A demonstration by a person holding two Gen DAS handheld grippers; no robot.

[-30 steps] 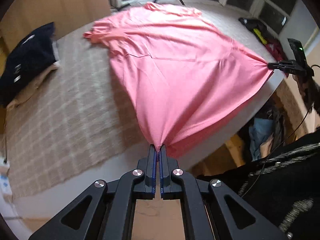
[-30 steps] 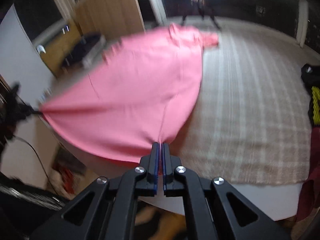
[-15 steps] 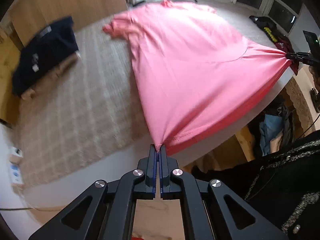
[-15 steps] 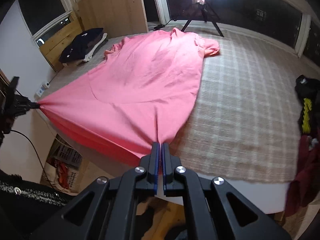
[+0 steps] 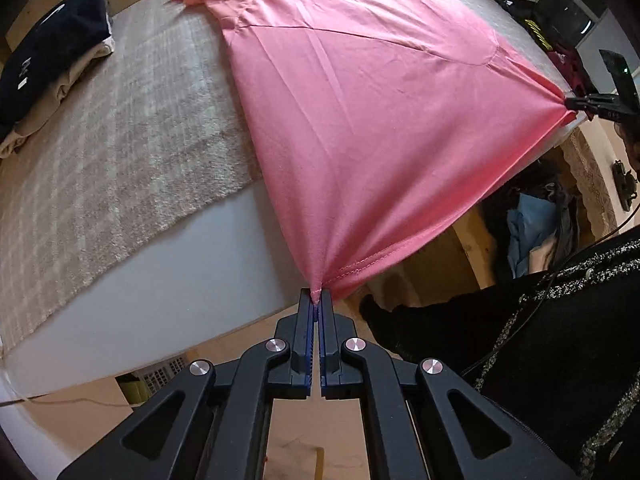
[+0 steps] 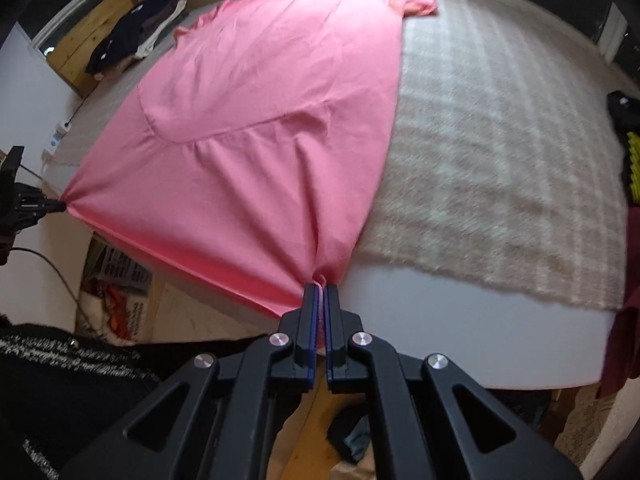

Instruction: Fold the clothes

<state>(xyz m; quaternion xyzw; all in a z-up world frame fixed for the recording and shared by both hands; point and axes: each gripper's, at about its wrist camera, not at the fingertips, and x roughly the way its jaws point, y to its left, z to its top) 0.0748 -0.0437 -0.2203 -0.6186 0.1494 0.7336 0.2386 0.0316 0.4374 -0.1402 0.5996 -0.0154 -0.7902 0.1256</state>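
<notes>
A large pink T-shirt (image 5: 360,92) lies spread over a beige checked blanket (image 5: 120,140) on a white table, its collar end far away. My left gripper (image 5: 316,298) is shut on one bottom hem corner, at the table's near edge. My right gripper (image 6: 321,285) is shut on the other hem corner. The hem between them is stretched taut and hangs just past the table edge. Each gripper shows in the other's view: the right gripper (image 5: 576,103) at the far right, the left gripper (image 6: 56,206) at the far left. The same pink T-shirt (image 6: 272,120) fills the right wrist view.
A stack of folded dark and cream clothes (image 5: 48,56) sits at the table's far left corner. Dark and yellow garments (image 5: 540,28) lie at the far right. Baskets and loose clothes (image 5: 532,232) stand on the floor below. The person's black knitted sleeve (image 5: 560,320) is close by.
Both grippers have come down toward the table's near edge with the hem corners still held. The shirt, lifted and billowing before, now lies flatter on the blanket.
</notes>
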